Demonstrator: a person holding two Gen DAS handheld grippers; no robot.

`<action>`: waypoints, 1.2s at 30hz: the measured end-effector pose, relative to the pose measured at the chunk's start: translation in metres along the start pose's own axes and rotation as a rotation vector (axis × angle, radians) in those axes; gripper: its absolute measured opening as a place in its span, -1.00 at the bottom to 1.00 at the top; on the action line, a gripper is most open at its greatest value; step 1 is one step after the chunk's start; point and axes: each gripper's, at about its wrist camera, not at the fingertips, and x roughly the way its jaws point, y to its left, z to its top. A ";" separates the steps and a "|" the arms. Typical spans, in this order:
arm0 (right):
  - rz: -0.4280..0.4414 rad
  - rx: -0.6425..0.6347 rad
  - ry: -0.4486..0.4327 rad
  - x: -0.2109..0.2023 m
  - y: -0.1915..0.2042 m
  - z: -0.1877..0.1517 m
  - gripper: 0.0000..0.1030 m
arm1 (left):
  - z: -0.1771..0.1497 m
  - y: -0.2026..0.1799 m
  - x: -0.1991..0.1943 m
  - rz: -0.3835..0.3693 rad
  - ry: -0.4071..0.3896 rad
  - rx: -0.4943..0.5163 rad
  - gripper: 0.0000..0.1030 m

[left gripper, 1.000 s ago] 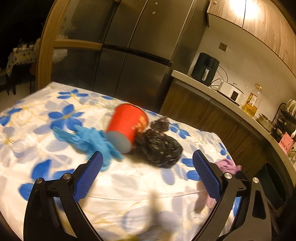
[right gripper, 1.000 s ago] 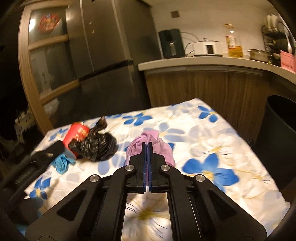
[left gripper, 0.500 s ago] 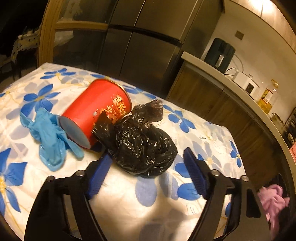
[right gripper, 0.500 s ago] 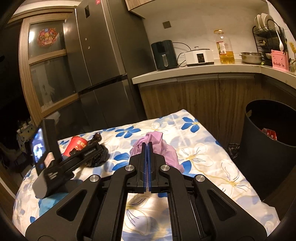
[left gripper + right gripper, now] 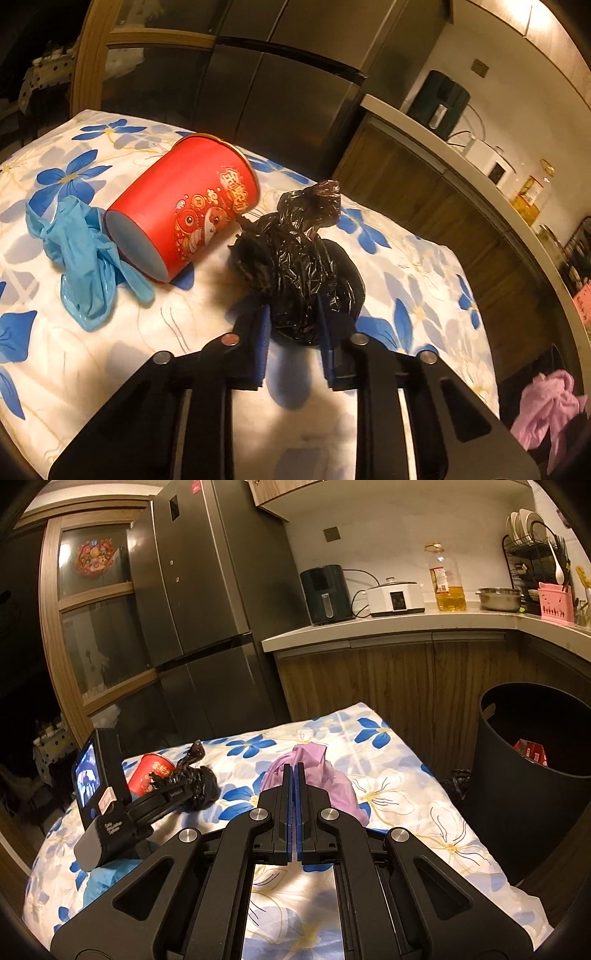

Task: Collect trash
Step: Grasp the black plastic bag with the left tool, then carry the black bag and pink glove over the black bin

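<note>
The black bin (image 5: 532, 734) stands on the floor off the table's right end, open-topped, with some red packaging already inside. On the flowered tablecloth (image 5: 424, 280), taking the red cup (image 5: 184, 206) as the mark, the cup lies on its side with its long axis running from its base at the near left to its gold-rimmed mouth at the far right. A crumpled blue glove (image 5: 85, 258) touches its base on the left, and the knotted black trash bag (image 5: 299, 266) sits just to its right, its tied neck pointing up and away from the camera, so its long axis runs roughly along the line of the fingers. The left gripper (image 5: 291, 332) is the one at work — its jaws are closing with the bag's near lobe between the blue pads, which look to be already dimpling the plastic. The right gripper (image 5: 294, 794) is closed fully, and seems to pinch a pink-purple cloth (image 5: 332, 775) that lies well right of the cup, nearer the bin — that hand has the shorter carry.
</note>
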 end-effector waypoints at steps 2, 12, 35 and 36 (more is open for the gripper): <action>-0.001 0.002 -0.006 -0.004 -0.002 0.002 -0.98 | -0.004 -0.001 -0.012 -0.019 -0.014 0.009 -0.58; -0.014 0.019 -0.050 -0.037 -0.015 0.011 -0.98 | -0.024 -0.035 -0.091 -0.091 -0.140 0.138 -0.58; -0.191 0.067 -0.226 -0.123 -0.101 0.046 -0.98 | -0.070 -0.172 -0.144 -0.355 -0.178 0.376 -0.58; -0.210 0.074 -0.238 -0.127 -0.110 0.050 -0.98 | -0.072 -0.181 -0.145 -0.372 -0.178 0.390 -0.58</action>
